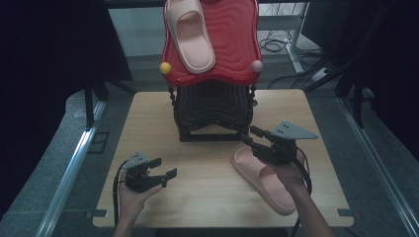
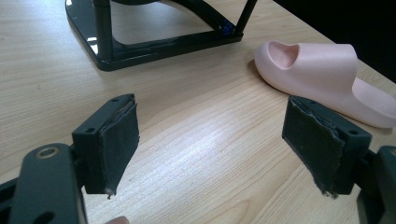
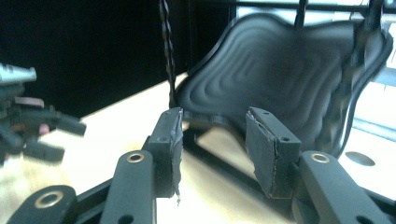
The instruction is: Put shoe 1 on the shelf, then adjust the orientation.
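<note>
High view puts the pink slipper on the table (image 1: 267, 180) flat on the wood at the right front, toe end toward the rack, with the right gripper (image 1: 251, 138) just above that toe end; its jaws stand parted with nothing between them, and the right gripper view looks past them at the black lower tray (image 3: 280, 79), so the slipper is not yet gripped. Its mate, the slipper on the red tray (image 1: 190, 34), already lies on the red upper tray (image 1: 237, 44) of the rack; by my reading one of the pair is shelved and this one is left to pick up and place. The left gripper (image 1: 165, 168) rests at the left front, well apart from the slipper, jaws wide and empty; the wooden table (image 1: 207, 202) carries nothing else.
</note>
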